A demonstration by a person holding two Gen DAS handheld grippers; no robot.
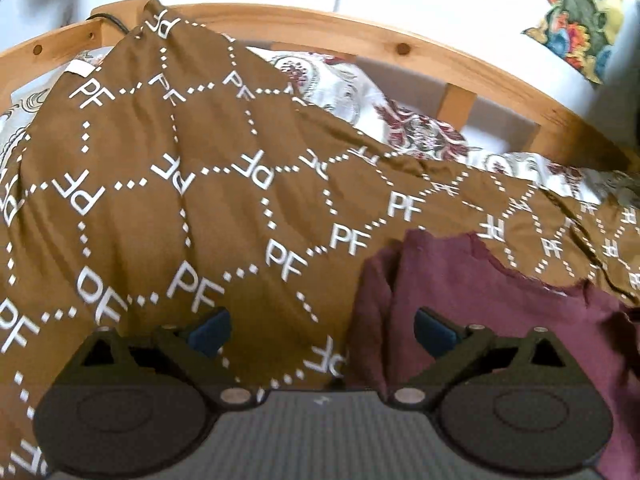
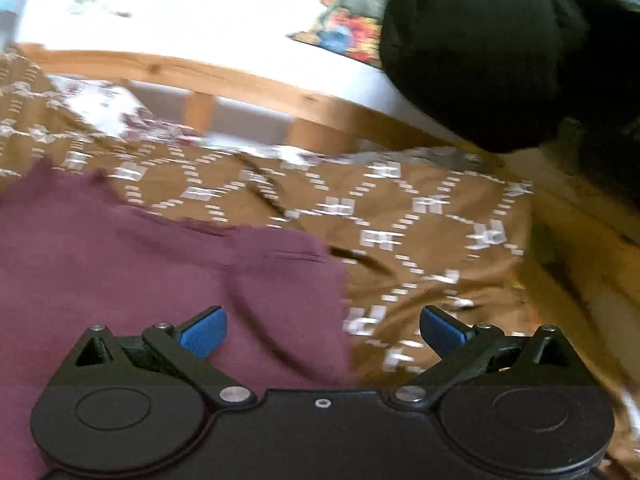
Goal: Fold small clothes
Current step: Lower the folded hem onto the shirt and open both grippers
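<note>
The maroon garment is soft, matt knit cloth with a raw, frayed edge. Under it, the brown bedspread is smooth, matt woven cloth printed with white letters and dotted lines. Behind the bedspread, the bed frame is pale varnished wood with knots and a slight sheen. The left tool is matt black plastic with ribbed blue rubbery pads and small shiny metal pins; the right tool looks the same.

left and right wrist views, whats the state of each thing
left tongs: open, empty
right tongs: open, empty
maroon garment: lying spread on the blanket, not gripped
brown blanket: spread over the bed, wrinkled
patterned pillow: partly covered by blanket
</note>
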